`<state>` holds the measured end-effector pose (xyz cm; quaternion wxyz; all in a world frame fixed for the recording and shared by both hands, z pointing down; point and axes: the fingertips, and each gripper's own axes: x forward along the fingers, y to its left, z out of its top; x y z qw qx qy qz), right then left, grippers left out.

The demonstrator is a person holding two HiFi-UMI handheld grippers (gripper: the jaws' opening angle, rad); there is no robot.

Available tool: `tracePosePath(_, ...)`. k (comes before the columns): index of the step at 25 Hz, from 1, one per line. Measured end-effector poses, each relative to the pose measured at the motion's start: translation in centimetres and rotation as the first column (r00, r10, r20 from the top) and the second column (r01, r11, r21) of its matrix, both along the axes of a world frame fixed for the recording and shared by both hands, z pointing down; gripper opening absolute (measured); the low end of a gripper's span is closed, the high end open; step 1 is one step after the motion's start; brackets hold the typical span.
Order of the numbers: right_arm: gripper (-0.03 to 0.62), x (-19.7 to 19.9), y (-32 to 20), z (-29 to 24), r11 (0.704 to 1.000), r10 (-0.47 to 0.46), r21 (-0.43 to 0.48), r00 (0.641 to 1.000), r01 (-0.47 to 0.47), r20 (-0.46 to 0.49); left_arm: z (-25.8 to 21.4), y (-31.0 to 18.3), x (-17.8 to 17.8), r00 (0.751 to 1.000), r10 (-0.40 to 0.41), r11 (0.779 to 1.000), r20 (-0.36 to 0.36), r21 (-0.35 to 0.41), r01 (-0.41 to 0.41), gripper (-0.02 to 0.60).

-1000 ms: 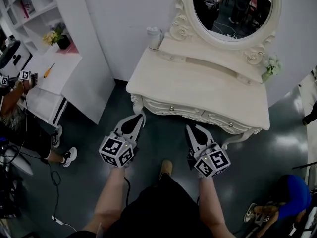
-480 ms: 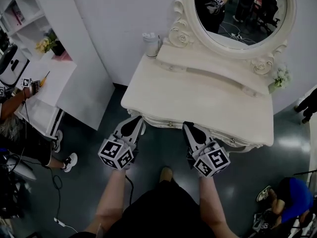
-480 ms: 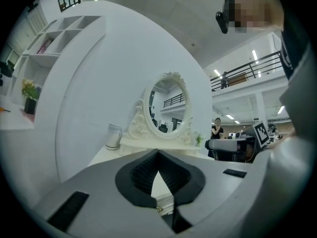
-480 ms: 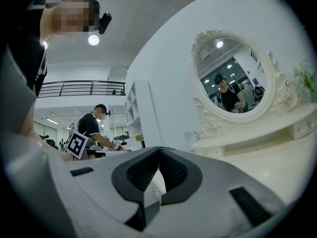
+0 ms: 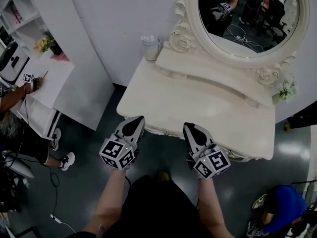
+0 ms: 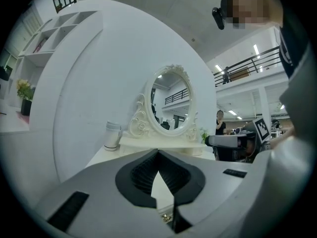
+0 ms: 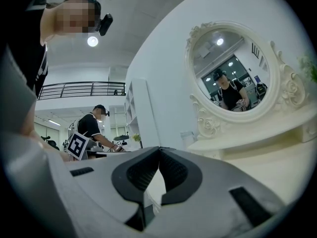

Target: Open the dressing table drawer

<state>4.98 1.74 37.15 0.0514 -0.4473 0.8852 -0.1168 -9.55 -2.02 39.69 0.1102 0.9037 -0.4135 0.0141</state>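
Dressing table point(image 5: 198, 103) edge by closed hand-held grippers point(image 5: 139, 118) point(image 5: 187, 127)

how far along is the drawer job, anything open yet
Done: the left gripper and right gripper are side by side at the front edge of the dressing table. In hand: nothing; both pairs of jaws are shut and empty, with a small gold knob showing just below the left tips. Left: grip a knob and pull; no drawer sticks out from the front yet.

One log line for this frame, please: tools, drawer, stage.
stage: pre-grasp | left tool: shut, empty, at dressing table front edge | right tool: shut, empty, same edge | drawer: closed
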Motion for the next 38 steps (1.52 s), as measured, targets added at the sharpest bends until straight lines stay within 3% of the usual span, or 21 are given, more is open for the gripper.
tracePosePath(9,0.006,0.4,-3.3,1.7,1.000,-0.017,-0.023,1.000,0.017,0.014,1.2,-3.8,1.8,1.000,0.001,1.000,0.004,-0.012,-0.001,0.014)
tracePosePath(18,0.006,1.2,-9.2,3.9,0.999,0.008,-0.051,1.000,-0.007,0.015,3.2,-9.6,4.7,0.997,0.064,0.998,0.033,-0.009,-0.064,0.014)
tracePosePath(27,0.006,1.0,-16.4,6.3,0.996,0.000,-0.090,1.000,0.003,0.031,6.0,-16.2,7.2,0.990,0.130,0.990,0.062,-0.055,-0.127,0.014)
tracePosePath(38,0.006,1.4,-21.7,9.7,0.988,0.002,-0.156,0.999,0.003,0.037,9.6,-21.7,10.2,0.985,0.164,0.979,0.048,-0.134,-0.156,0.014)
